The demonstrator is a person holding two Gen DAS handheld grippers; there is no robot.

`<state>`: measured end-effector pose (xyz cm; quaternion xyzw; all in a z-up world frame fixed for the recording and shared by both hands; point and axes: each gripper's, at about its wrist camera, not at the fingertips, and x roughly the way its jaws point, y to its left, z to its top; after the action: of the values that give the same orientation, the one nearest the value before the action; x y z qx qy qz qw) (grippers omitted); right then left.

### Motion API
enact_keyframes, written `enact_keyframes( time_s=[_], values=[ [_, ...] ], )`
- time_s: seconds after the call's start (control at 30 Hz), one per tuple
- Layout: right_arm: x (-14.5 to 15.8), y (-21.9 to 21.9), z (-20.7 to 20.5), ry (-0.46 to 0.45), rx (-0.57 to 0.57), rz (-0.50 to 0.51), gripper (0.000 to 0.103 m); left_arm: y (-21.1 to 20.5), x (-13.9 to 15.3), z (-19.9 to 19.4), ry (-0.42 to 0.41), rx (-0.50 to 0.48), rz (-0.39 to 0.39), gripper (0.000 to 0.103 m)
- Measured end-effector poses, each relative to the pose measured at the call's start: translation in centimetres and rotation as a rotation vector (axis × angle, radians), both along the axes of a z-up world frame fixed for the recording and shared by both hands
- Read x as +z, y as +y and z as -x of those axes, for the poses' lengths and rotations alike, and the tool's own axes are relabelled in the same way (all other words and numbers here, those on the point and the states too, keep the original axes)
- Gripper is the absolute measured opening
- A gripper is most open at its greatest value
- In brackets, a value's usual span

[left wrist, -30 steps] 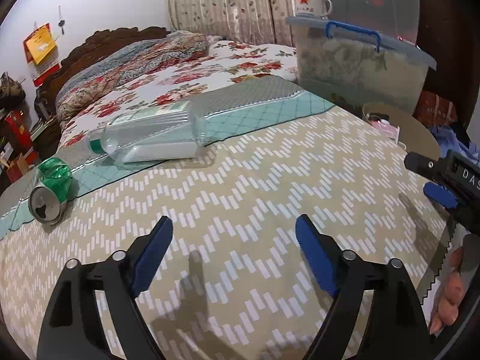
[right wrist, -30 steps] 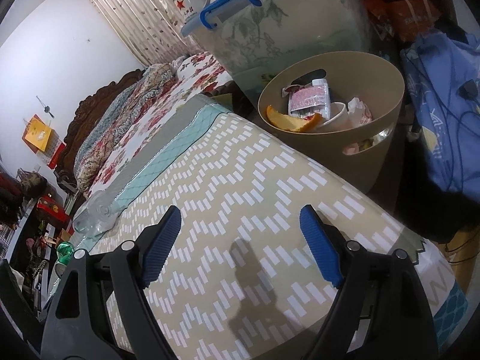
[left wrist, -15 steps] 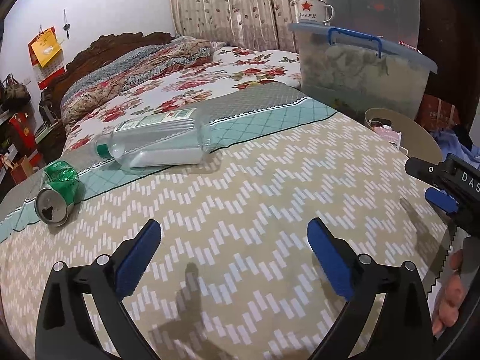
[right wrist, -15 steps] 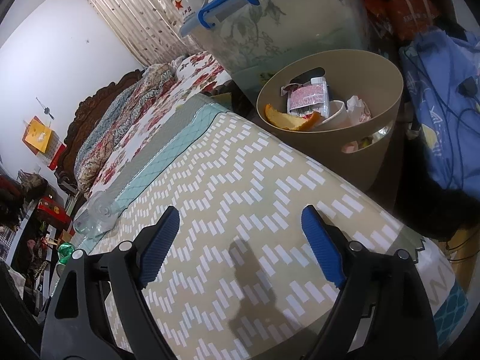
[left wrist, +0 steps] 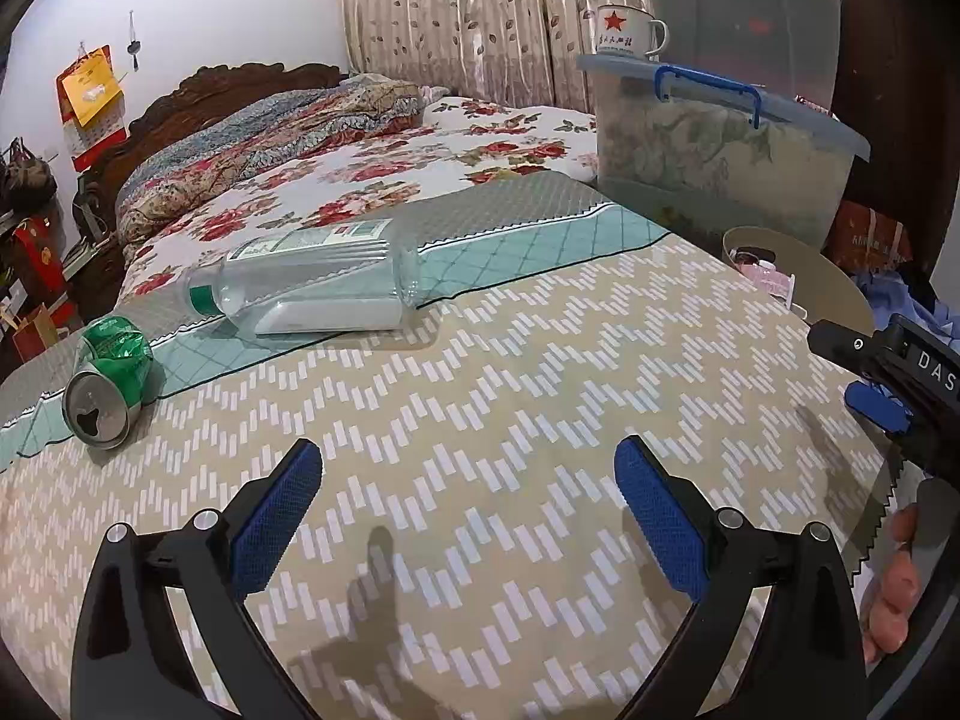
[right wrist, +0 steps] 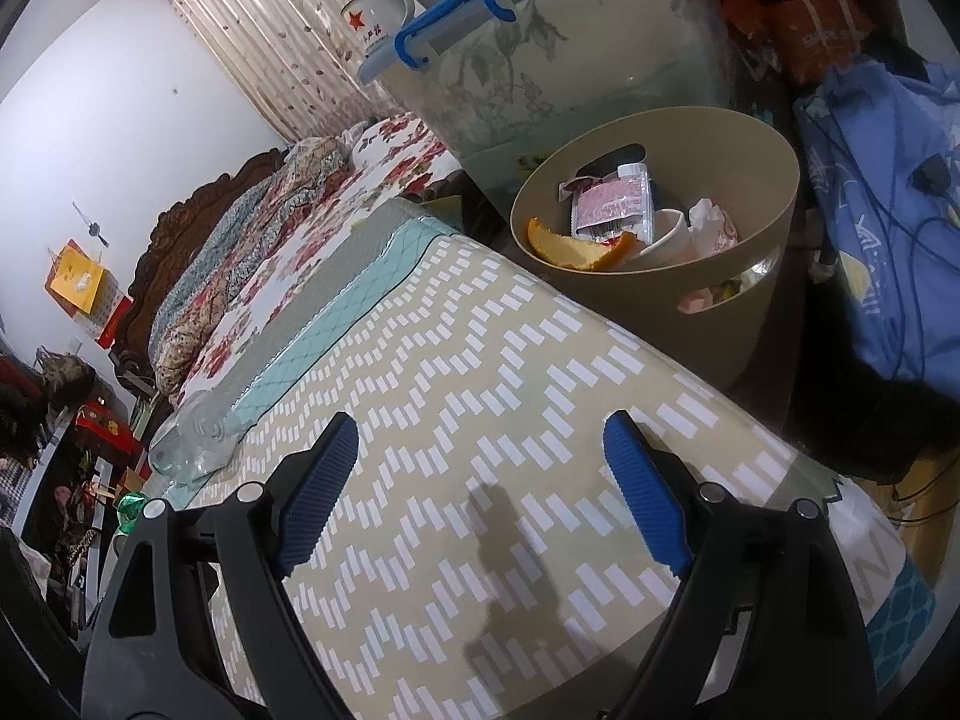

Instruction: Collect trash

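A clear plastic bottle (left wrist: pixel 312 282) with a green cap lies on its side on the patterned bed cover; it also shows in the right wrist view (right wrist: pixel 195 438). A crushed green can (left wrist: pixel 108 381) lies to its left. A beige trash bin (right wrist: pixel 660 240) holding an orange peel, a wrapper and paper stands beside the bed; its rim shows in the left wrist view (left wrist: pixel 834 288). My left gripper (left wrist: pixel 468 510) is open and empty above the cover, short of the bottle. My right gripper (right wrist: pixel 474 480) is open and empty over the bed edge near the bin.
A clear storage box (left wrist: pixel 714 162) with a blue handle and a star mug (left wrist: pixel 624 30) on top stands beyond the bin. A blue bag (right wrist: pixel 882 210) lies right of the bin. Floral bedding and a wooden headboard (left wrist: pixel 198 96) are at the back.
My left gripper has drawn back and tilted up a little, so the bottle and can sit lower and nearer the middle of its view. The right gripper has barely moved.
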<state>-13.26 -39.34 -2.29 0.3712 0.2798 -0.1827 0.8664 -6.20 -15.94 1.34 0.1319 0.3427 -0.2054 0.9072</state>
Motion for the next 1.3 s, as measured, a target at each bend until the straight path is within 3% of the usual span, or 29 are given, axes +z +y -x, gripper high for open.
enact_keyframes(
  time_s=[0.47, 1.07, 1.3],
  values=[
    [0.2, 0.0, 0.0, 0.003, -0.01, 0.004, 0.084, 0.9, 0.4, -0.1, 0.006, 0.003, 0.059, 0.094],
    [0.3, 0.0, 0.2, -0.009, -0.017, 0.01, 0.084, 0.7, 1.0, 1.2, -0.064, 0.001, 0.058, 0.094],
    [0.4, 0.0, 0.2, -0.013, -0.014, 0.01, 0.085, 0.6, 0.8, 0.9, -0.054, 0.037, 0.031, 0.094]
  ],
)
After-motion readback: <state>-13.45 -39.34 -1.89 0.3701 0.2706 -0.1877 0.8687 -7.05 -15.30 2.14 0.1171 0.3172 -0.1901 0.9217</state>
